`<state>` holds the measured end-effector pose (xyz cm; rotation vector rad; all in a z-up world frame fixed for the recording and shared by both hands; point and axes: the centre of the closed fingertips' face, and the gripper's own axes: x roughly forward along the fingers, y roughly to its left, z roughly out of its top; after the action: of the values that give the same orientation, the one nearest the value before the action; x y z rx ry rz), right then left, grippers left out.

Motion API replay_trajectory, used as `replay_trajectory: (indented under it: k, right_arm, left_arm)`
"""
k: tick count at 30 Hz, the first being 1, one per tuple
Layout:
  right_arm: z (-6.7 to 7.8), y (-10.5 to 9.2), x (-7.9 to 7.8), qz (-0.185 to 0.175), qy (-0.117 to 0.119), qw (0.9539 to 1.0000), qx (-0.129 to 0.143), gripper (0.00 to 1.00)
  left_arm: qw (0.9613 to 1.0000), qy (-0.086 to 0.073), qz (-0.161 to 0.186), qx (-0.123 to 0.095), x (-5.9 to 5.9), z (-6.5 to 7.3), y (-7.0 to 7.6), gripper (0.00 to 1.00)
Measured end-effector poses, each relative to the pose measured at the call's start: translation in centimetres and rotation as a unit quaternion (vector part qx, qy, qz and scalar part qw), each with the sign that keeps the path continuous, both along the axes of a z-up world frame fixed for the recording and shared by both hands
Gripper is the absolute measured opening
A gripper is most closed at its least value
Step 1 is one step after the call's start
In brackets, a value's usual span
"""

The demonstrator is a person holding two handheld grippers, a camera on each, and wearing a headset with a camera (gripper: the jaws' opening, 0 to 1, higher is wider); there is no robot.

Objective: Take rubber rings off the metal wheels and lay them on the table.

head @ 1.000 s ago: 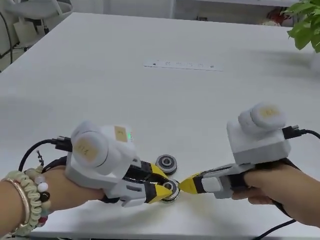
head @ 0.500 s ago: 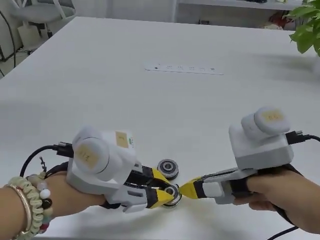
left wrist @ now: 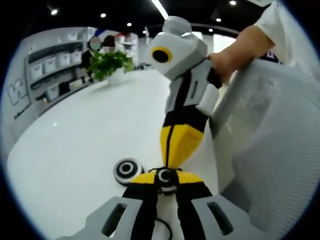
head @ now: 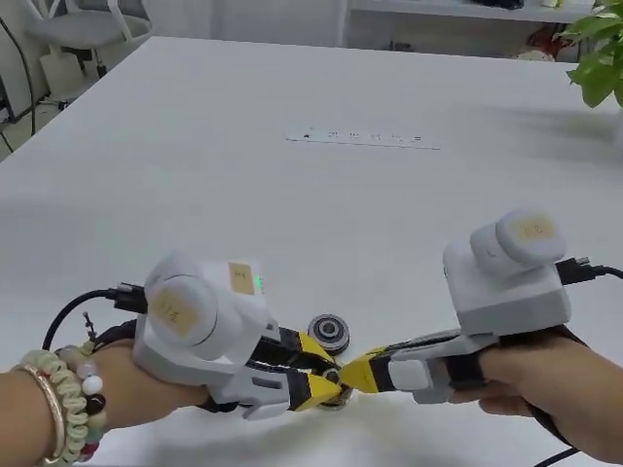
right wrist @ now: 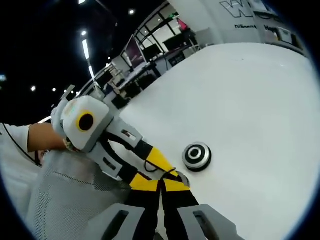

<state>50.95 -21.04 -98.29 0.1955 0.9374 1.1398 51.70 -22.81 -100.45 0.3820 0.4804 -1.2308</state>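
R gripper (head: 354,372), jaws together, has been brought up since 1 s ago onto wheel (left wrist: 165,176) clamped in L gripper (head: 326,381) at near edge of table (head: 292,214); pull-off judged next.

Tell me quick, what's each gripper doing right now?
Left gripper: shut on a small round black-rimmed metal wheel.
Right gripper: shut, tips against that wheel; whether it holds anything cannot be told.

The left gripper (head: 329,384) and right gripper (head: 352,374) are white with yellow-and-black tips. The metal wheel (head: 329,331) is silver with a black rubber ring (head: 317,327). The table (head: 292,214) is white.
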Motion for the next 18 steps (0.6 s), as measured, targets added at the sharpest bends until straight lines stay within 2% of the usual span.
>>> replay_trajectory:
  k: [1,2,4,10,11,18]
  right_arm:
    - [-0.9,-0.7,0.5,0.022,-0.046,0.9979,-0.041,0.00]
    - [-0.8,-0.3,0.4,0.024,-0.057,0.9975,-0.034,0.00]
    - [-1.0,-0.4,0.3,0.018,-0.040,0.9985,-0.031,0.00]
    - [-1.8,-1.4,1.1,-0.006,-0.031,0.9982,-0.051,0.00]
    - [-2.0,-1.5,1.0,-0.009,-0.027,0.9981,-0.055,0.00]
    - [-2.5,-1.7,0.9,-0.007,-0.024,0.9974,-0.067,0.00]
  left_arm:
    - [1.0000,0.000,0.001,0.000,0.0,0.0,0.0,0.14]
    - [1.0000,0.000,0.001,-0.001,0.0,0.0,0.0,0.14]
    - [1.0000,0.000,0.002,-0.001,0.0,0.0,0.0,0.14]
    - [1.0000,0.001,0.005,-0.002,0.0,0.0,0.0,0.14]
    - [0.9999,0.007,0.010,-0.005,0.0,0.0,0.0,0.14]
    - [0.9999,0.011,0.008,-0.001,-0.2,0.0,-0.1,0.14]
